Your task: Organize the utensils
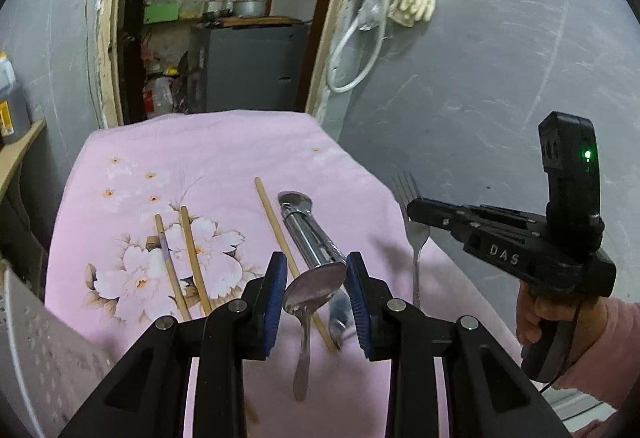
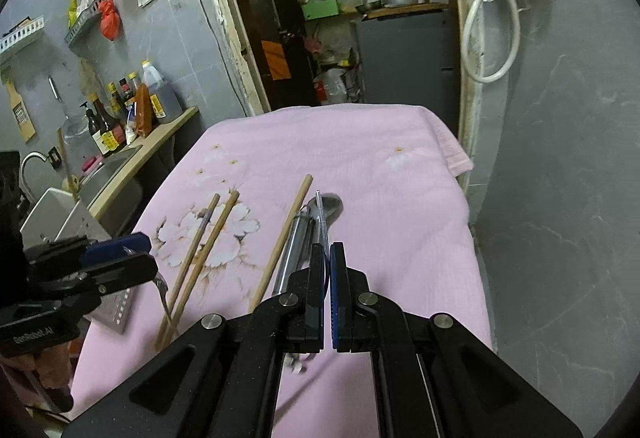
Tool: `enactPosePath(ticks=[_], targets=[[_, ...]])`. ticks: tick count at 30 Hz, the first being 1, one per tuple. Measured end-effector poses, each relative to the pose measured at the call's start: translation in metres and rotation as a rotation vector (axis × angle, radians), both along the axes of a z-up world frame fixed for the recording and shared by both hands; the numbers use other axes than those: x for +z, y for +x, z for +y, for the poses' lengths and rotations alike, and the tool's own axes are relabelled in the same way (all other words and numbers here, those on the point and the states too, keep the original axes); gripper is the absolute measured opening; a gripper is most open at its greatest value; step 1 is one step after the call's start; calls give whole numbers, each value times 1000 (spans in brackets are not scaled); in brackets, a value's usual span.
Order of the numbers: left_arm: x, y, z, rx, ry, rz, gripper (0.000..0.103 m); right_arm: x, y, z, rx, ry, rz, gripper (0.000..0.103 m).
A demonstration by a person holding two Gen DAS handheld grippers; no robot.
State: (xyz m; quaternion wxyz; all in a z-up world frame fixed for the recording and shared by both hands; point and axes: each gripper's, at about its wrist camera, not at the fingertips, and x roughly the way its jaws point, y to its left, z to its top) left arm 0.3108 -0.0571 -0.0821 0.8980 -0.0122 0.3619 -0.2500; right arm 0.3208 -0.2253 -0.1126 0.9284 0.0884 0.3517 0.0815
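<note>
A pink floral cloth [image 1: 224,153] covers the table. On it lie three wooden chopsticks [image 1: 276,234], a long steel spoon [image 1: 308,234] and a fork whose tines lie under the left gripper. My left gripper [image 1: 316,302] is open and a metal spoon [image 1: 314,290] hangs between its blue pads [image 1: 276,294], bowl up, handle down. My right gripper [image 2: 327,278] is shut on a steel fork [image 1: 416,234], held upright above the table's right side; in the right wrist view the fork [image 2: 320,217] shows edge-on as a thin strip above the fingers.
A white perforated utensil holder [image 1: 44,358] stands at the table's left edge. A counter with sauce bottles [image 2: 120,109] and a sink [image 2: 100,173] lies to the left. A grey wall [image 1: 480,77] is close on the right, a doorway with shelves behind.
</note>
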Motion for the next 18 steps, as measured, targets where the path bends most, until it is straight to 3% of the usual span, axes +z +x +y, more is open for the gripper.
enactPosePath(ticks=[10, 18], targets=[[10, -42, 2, -122, 34, -55, 29, 25, -68, 24, -47, -73, -74, 2], [10, -67, 1, -197, 88, -98, 28, 35, -88, 32, -73, -64, -79, 2]])
